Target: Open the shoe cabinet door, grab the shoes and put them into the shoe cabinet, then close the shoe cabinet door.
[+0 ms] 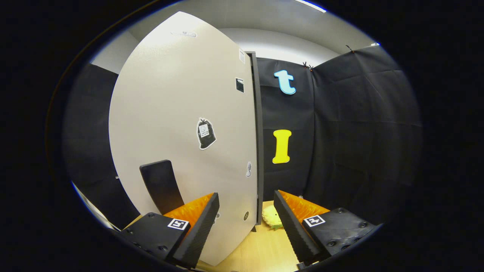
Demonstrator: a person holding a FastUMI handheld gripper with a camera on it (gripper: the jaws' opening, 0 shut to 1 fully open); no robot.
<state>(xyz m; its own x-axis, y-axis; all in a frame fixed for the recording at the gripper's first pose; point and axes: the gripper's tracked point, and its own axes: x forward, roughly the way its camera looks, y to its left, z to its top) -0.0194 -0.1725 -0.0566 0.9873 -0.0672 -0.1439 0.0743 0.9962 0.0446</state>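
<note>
Cabinet door [181, 124] edge between spread, empty fingers [245, 219]; yellow shoe [273, 219] beyond.

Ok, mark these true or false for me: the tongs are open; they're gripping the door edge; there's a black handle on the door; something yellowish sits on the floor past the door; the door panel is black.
1. The tongs are open. True.
2. They grip the door edge. False: the cabinet door edge runs between the fingers, neither pressing on it.
3. A black handle is on the door. True.
4. A yellowish object lies on the floor beyond the door. True.
5. The door panel is black. False: it is off-white.
</note>
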